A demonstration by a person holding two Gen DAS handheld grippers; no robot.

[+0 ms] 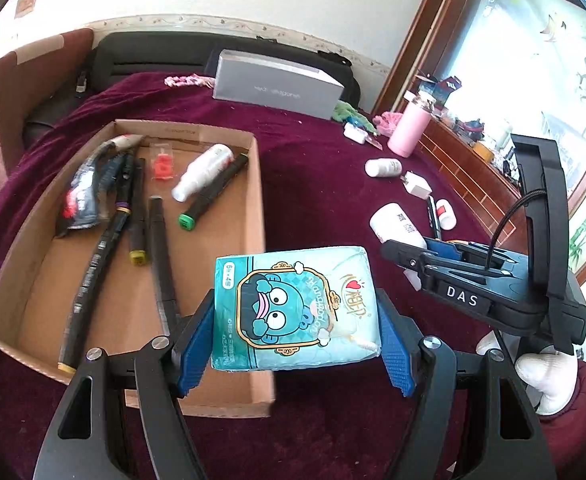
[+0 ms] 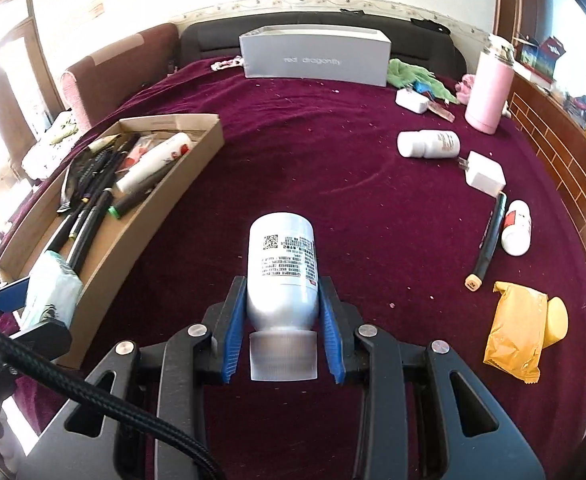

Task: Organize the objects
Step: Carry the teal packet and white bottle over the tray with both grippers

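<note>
From the left wrist we see our left gripper (image 1: pixel 295 344) with its jaws clamped on a teal tissue pack (image 1: pixel 295 308) bearing a cartoon face, held over the near corner of the cardboard box (image 1: pixel 259 208); the box holds markers (image 1: pixel 161 256), a white spray bottle (image 1: pixel 203 172) and a dark packet; "DAS" shows on the right gripper (image 1: pixel 463 296). From the right wrist, our right gripper (image 2: pixel 281 334) has its jaws closed on a white bottle (image 2: pixel 281 268) with a QR-code label, above the maroon cloth (image 2: pixel 333 160); the grey box (image 2: pixel 315 58) reads "red dragonfly".
</note>
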